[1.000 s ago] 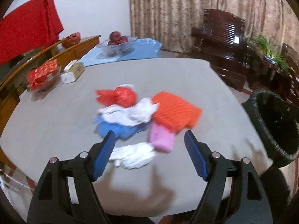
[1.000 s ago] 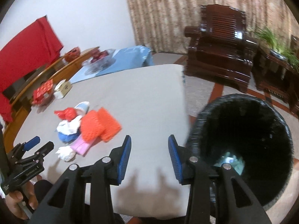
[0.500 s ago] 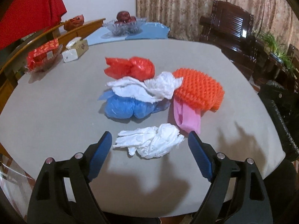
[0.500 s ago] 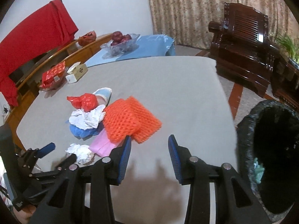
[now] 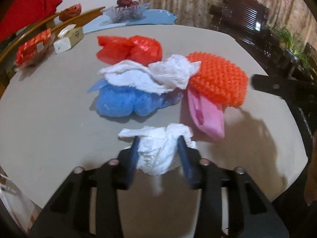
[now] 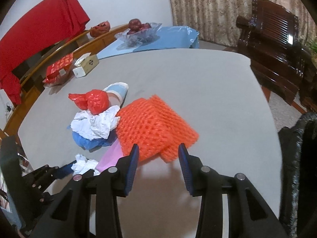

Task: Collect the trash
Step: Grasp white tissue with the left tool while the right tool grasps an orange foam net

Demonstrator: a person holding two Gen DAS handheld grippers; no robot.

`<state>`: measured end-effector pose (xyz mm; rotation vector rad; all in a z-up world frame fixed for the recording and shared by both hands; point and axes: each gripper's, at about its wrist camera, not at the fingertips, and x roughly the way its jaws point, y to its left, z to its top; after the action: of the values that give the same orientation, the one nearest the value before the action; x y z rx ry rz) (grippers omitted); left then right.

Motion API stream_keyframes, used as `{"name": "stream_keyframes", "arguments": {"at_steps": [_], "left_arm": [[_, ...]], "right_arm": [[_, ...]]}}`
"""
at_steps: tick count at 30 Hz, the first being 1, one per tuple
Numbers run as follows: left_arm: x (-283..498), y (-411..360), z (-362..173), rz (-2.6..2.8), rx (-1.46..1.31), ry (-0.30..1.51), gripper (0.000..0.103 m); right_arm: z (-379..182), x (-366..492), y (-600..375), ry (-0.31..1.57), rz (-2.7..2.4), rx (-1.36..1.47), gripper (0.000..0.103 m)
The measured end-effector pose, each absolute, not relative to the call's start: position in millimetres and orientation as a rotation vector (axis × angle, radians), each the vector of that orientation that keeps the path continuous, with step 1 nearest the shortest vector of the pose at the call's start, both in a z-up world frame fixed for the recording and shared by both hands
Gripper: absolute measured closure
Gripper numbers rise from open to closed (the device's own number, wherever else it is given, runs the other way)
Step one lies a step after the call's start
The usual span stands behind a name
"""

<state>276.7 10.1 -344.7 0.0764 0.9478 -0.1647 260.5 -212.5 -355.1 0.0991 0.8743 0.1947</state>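
Note:
My left gripper [image 5: 158,144] is shut on a crumpled white tissue [image 5: 156,148] at the near edge of the grey table [image 5: 49,107]; it also shows in the right wrist view [image 6: 85,164]. Behind it lie a blue plastic wad [image 5: 126,103], a white crumpled paper [image 5: 154,75], a red plastic bag [image 5: 130,48], an orange foam net [image 5: 218,81] and a pink bag [image 5: 208,117]. My right gripper [image 6: 158,152] is open, its fingers around the near edge of the orange foam net [image 6: 154,125].
A black-lined trash bin [image 6: 297,158] stands off the table's right side. A tissue box [image 5: 69,38], a red packet [image 5: 33,47] and a fruit bowl [image 5: 126,10] sit at the far left. Dark wooden chairs [image 6: 277,45] stand beyond the table.
My left gripper moved forward and closed on the white tissue. My right gripper swung left from the bin and reached the orange foam net.

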Motion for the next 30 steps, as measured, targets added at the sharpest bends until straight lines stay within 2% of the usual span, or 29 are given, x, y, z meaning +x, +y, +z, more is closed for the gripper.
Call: {"name": "stream_keyframes", "arguments": {"at_steps": [1,4,7,9,16,20,22,23,24,25,27,30], "left_arm": [[275.1,10.5,-341.6,-0.17,0.073,0.934,0.078],[271.3,15.1,-329.4,-0.17,0.047,0.89,0.079],[269.2,18.9,-320.9,-0.171,0.023,0.867,0.079],[269.1,19.9,-319.1,-0.169,0.018,0.863,0.079],[268.0,17.2,-322.0,-0.156,0.018,0.862,0.079],[267.1,18.6,-319.8,-0.154,0.009,0.854,0.079],[266.8,17.3,-319.9,-0.157,0.011,0.855,0.079],[266.7,16.8,-320.4,-0.157,0.012,0.857,0.079],[266.4,16.0,-320.8,-0.158,0.013,0.858,0.079],[266.4,15.8,-320.6,-0.155,0.013,0.859,0.079],[268.1,18.7,-319.5,-0.154,0.011,0.857,0.079],[266.3,18.5,-314.4,-0.151,0.009,0.853,0.079]], "right_arm": [[-357.5,263.9,-209.5,0.879,0.202,0.097,0.062],[-361.0,270.4,-205.3,0.883,0.213,0.097,0.062],[-363.3,276.5,-202.3,0.884,0.215,0.094,0.06],[-365.1,279.8,-201.5,0.884,0.211,0.091,0.055],[-372.5,286.8,-199.9,0.892,0.206,0.092,0.053],[-380.0,289.5,-199.4,0.911,0.197,0.083,0.047],[-382.8,290.0,-199.5,0.915,0.203,0.093,0.047],[-383.4,290.4,-198.7,0.917,0.207,0.092,0.049],[-383.6,290.2,-198.2,0.919,0.213,0.092,0.059],[-383.8,289.9,-197.3,0.923,0.226,0.093,0.064],[-381.4,288.2,-198.5,0.922,0.242,0.103,0.083],[-374.9,284.1,-203.9,0.913,0.247,0.126,0.087]]}}
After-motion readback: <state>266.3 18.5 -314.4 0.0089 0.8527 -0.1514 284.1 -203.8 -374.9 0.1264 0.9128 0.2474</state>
